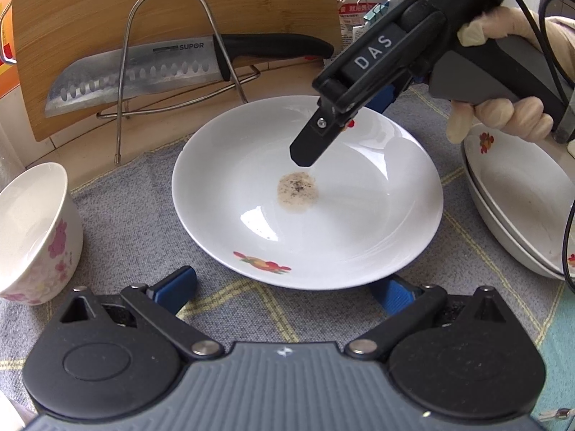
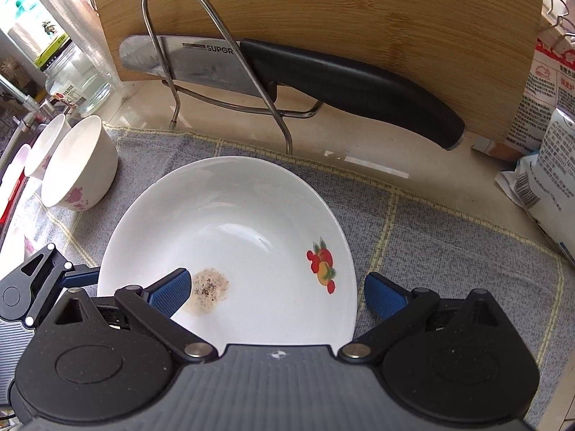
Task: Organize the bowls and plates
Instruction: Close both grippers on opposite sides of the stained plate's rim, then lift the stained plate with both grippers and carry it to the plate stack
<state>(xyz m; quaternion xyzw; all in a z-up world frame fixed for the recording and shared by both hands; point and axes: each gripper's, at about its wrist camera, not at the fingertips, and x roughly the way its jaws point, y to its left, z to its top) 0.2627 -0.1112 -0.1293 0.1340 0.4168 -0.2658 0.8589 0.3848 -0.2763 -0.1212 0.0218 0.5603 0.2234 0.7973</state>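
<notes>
A white plate (image 1: 309,215) with fruit prints and a brown stain lies on the grey cloth (image 1: 125,222); it also shows in the right wrist view (image 2: 251,237). My left gripper (image 1: 287,289) is open at the plate's near rim, one blue pad under the rim. My right gripper (image 2: 276,294) is open and straddles the plate's far right rim, one finger over the plate, one outside. In the left wrist view the right gripper (image 1: 345,118) reaches in from the upper right. Stacked plates (image 1: 517,201) sit at the right. A flowered bowl (image 1: 32,233) stands at the left.
A wire rack (image 2: 215,72) holds a Supor knife (image 2: 323,75) against an upright bamboo cutting board (image 2: 359,18) behind the plate. More bowls (image 2: 72,161) and a glass jar (image 2: 75,79) stand at the left. Food packets (image 2: 550,136) lie at the right.
</notes>
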